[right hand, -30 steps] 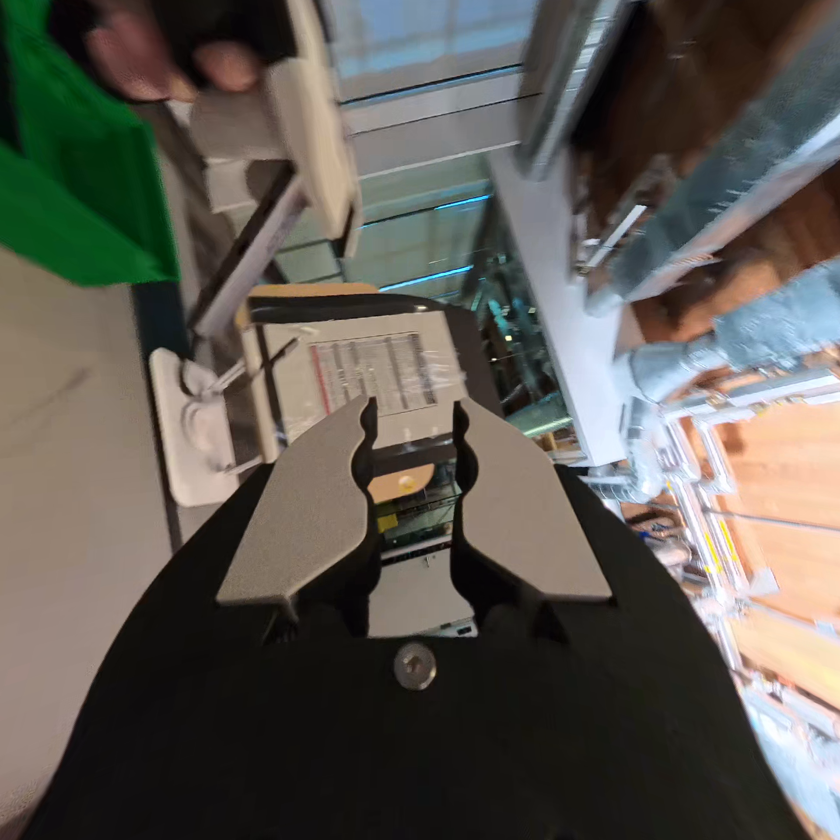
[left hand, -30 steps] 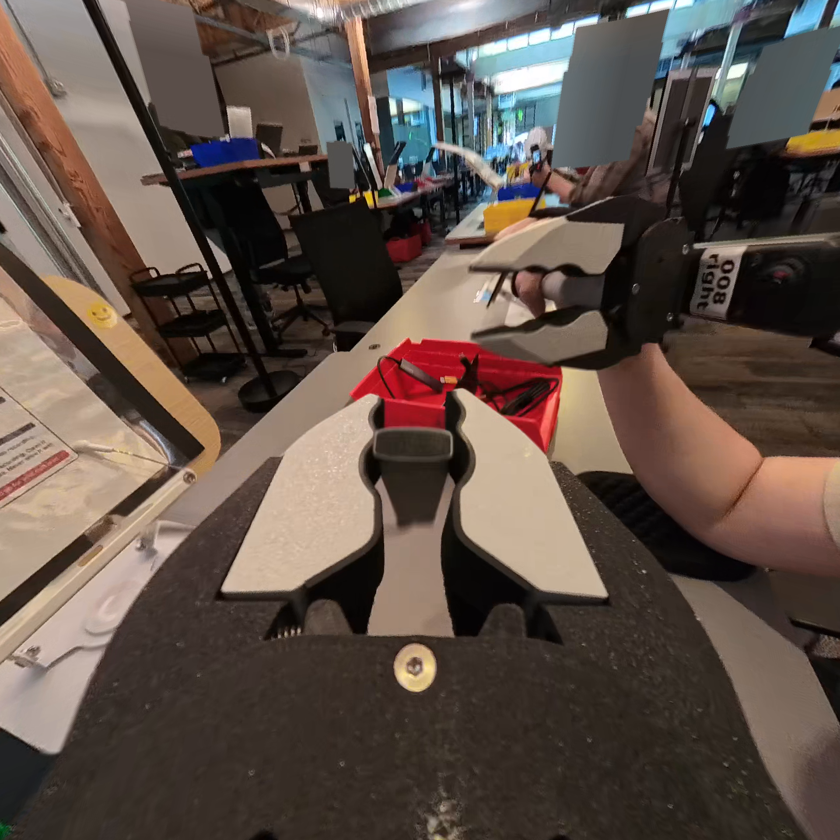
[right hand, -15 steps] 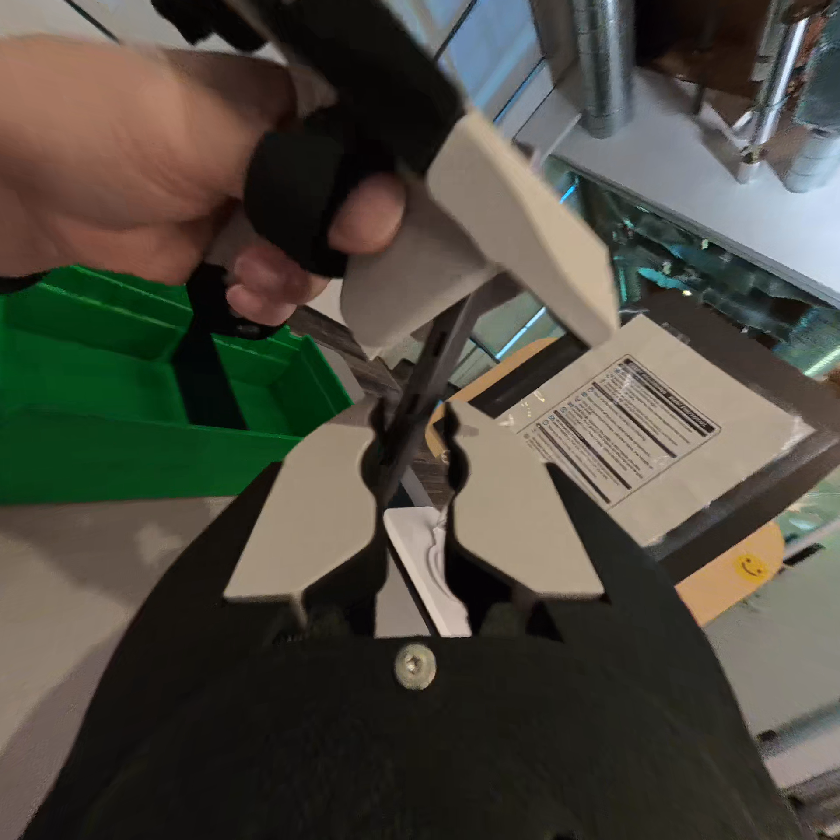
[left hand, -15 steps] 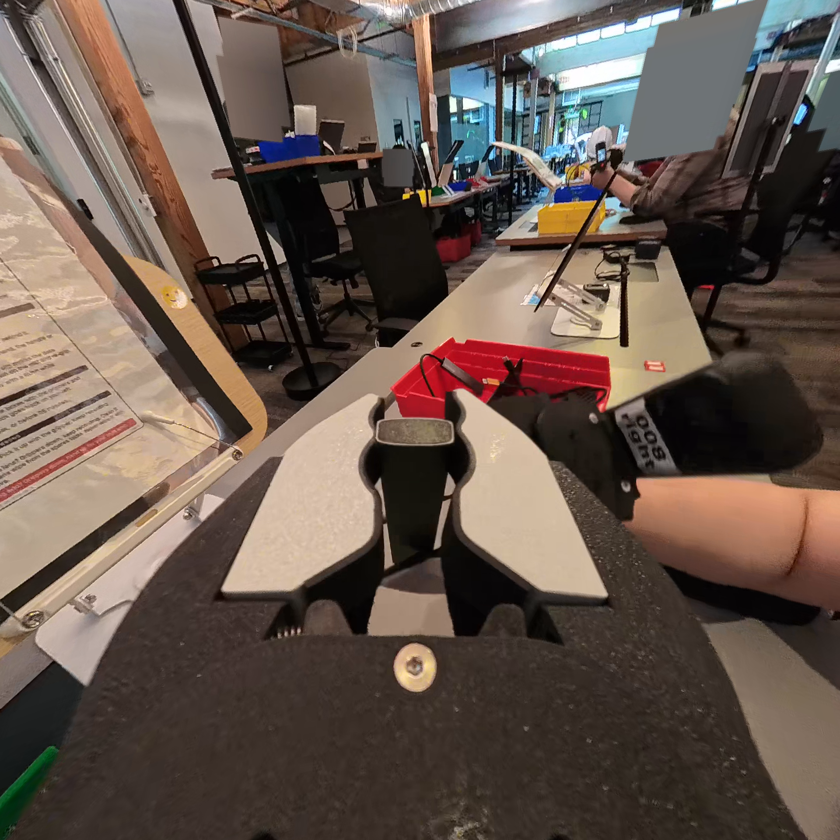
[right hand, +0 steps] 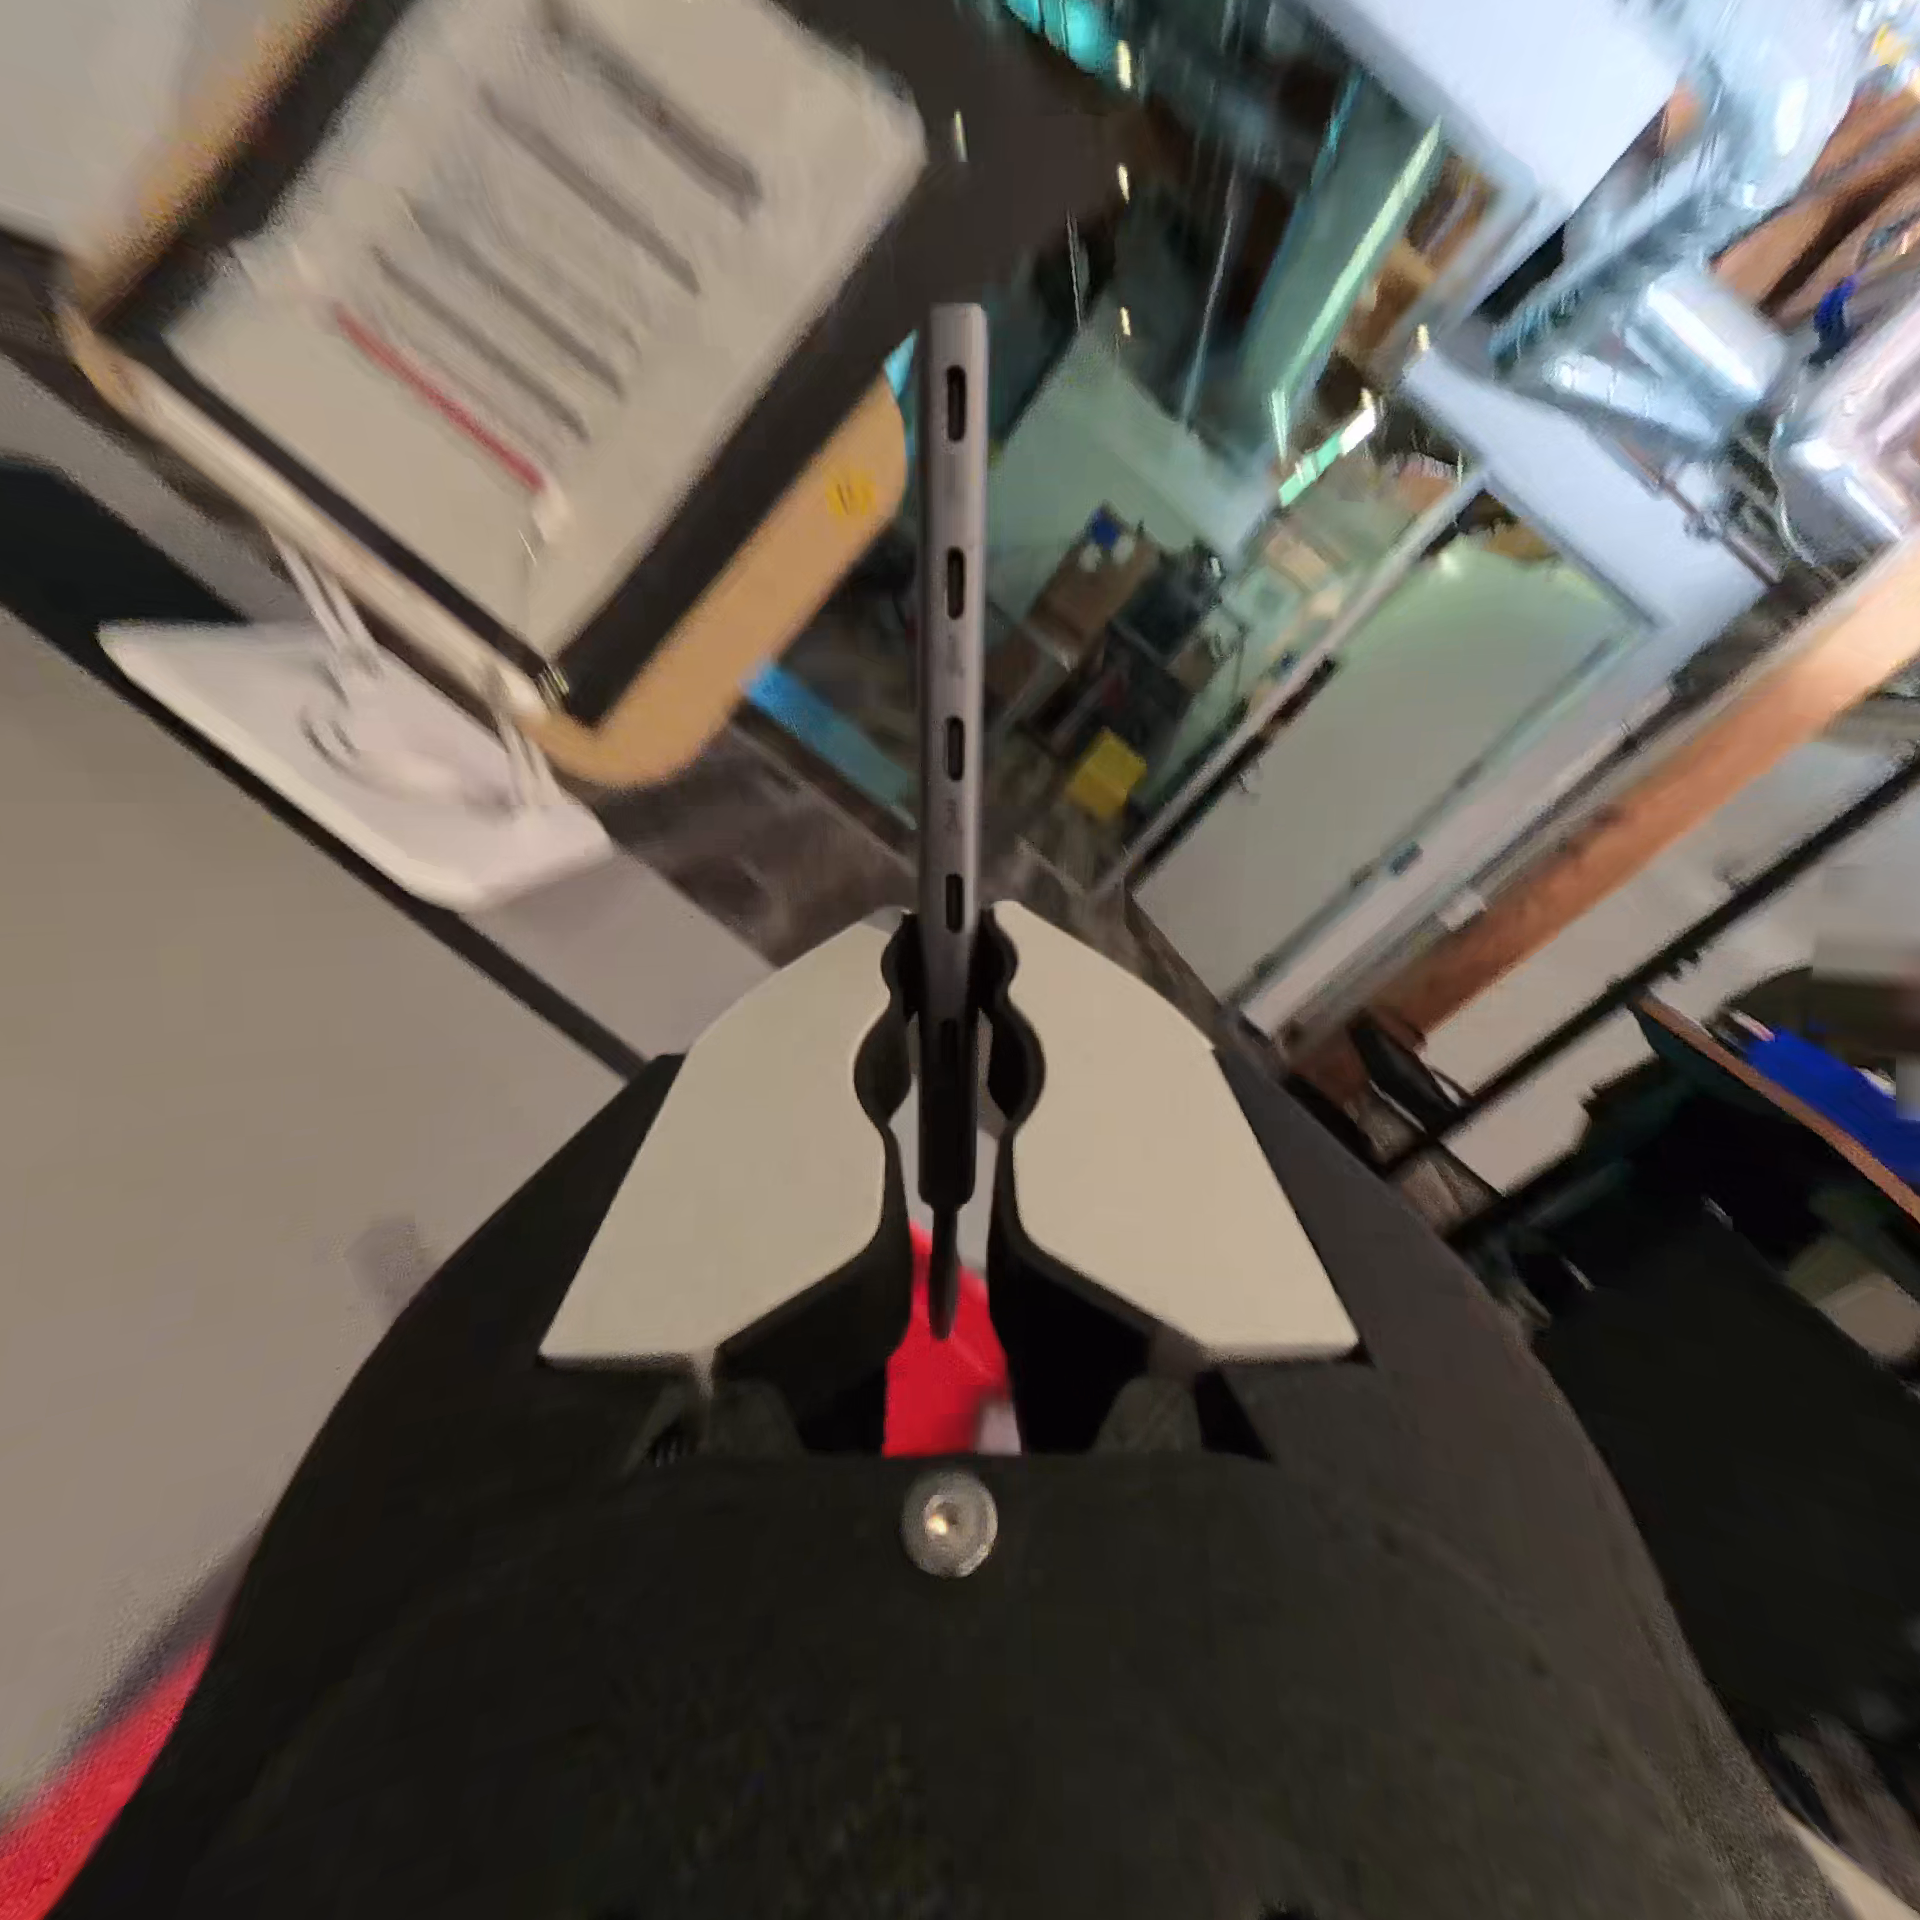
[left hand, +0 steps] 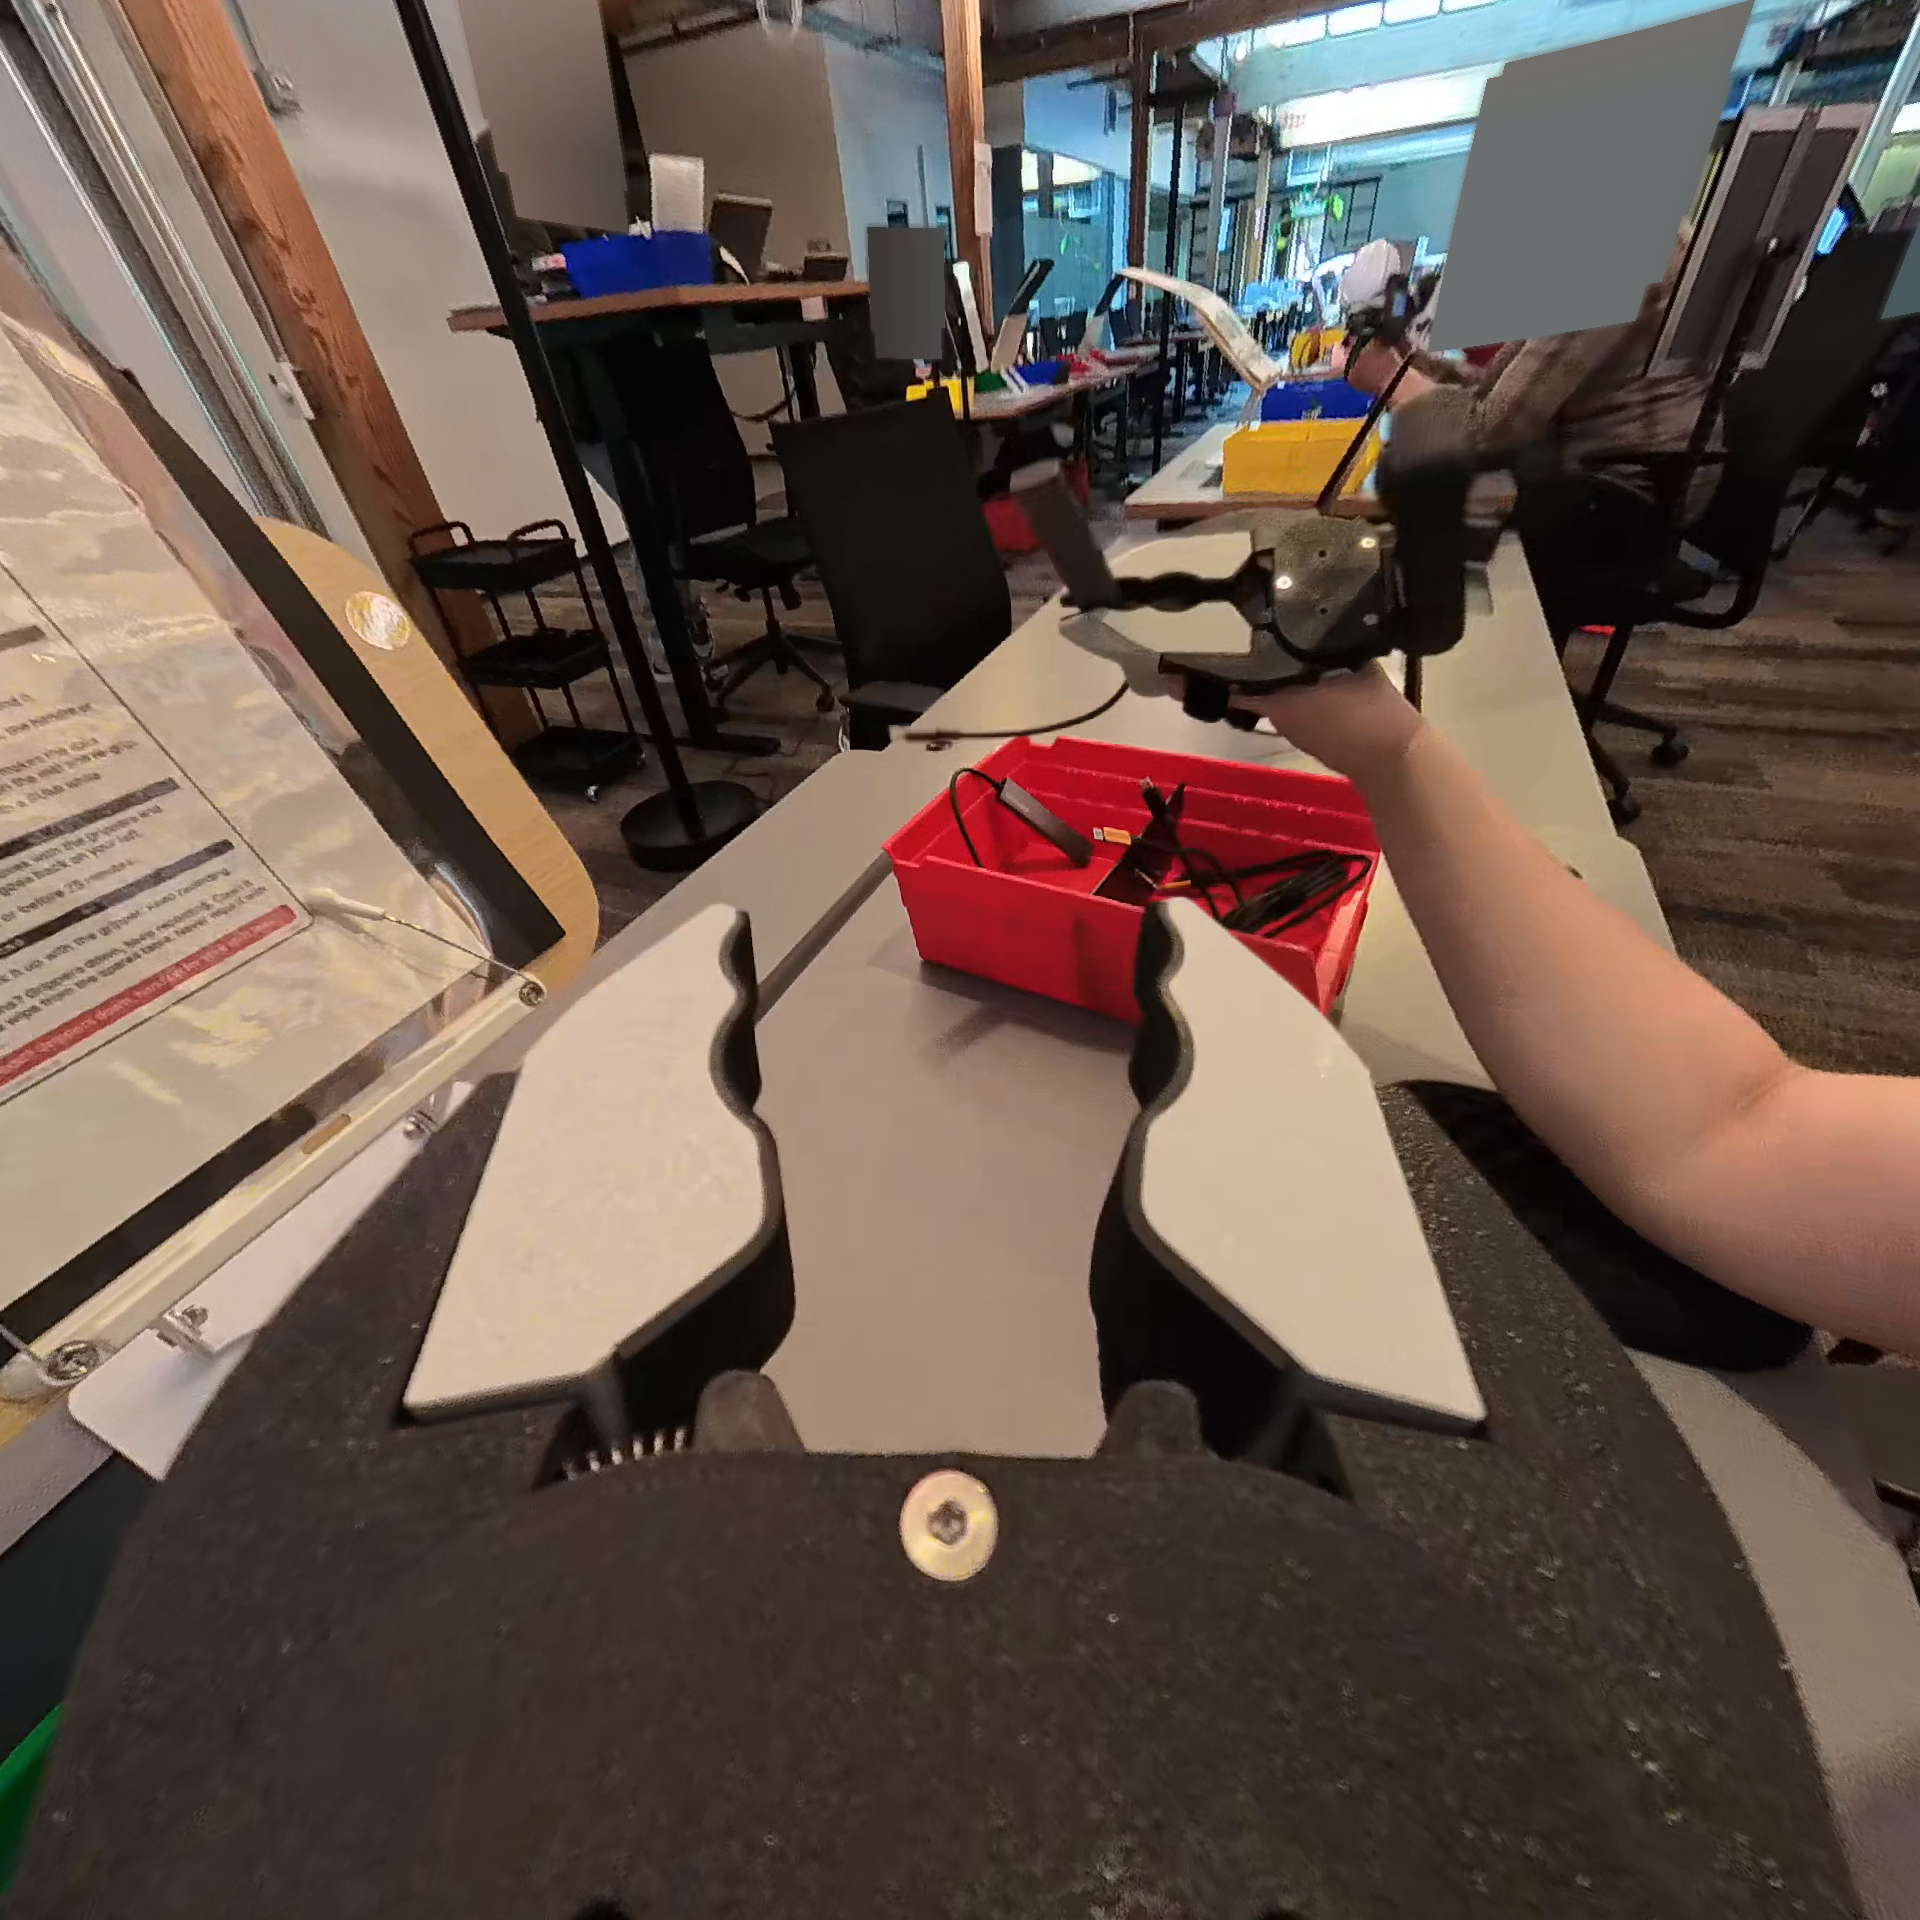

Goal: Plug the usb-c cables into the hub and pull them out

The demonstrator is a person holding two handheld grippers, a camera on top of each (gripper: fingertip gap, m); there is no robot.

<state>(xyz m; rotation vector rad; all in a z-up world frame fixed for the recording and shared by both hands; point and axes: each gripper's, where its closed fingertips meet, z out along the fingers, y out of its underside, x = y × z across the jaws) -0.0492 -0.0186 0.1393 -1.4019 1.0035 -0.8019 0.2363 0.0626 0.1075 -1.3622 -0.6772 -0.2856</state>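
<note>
My right gripper [right hand: 948,935] is shut on a slim grey usb-c hub [right hand: 956,623], which stands edge-on out of the jaws and shows a row of ports. In the left wrist view the right gripper [left hand: 1143,623] holds the hub [left hand: 1070,551] in the air above a red bin [left hand: 997,914], and the hub's thin black lead [left hand: 1039,722] hangs below it. Black cables [left hand: 1278,883] and a dark adapter [left hand: 1039,821] lie in the bin. My left gripper [left hand: 940,935] is open and empty, low over the grey table, just short of the bin.
A framed sign on a white stand [left hand: 156,883] stands close on the left; it also shows in the right wrist view [right hand: 364,748]. The person's bare forearm [left hand: 1558,1039] crosses the right side. A black chair [left hand: 894,540] stands beyond the table edge. A green bin corner [left hand: 21,1766] shows bottom left. Spacing between my two grippers at the tips: around 30 cm.
The hub was clamped in my left gripper. The right gripper came in, closed on it and carried it up over the red bin. The left gripper has opened.
</note>
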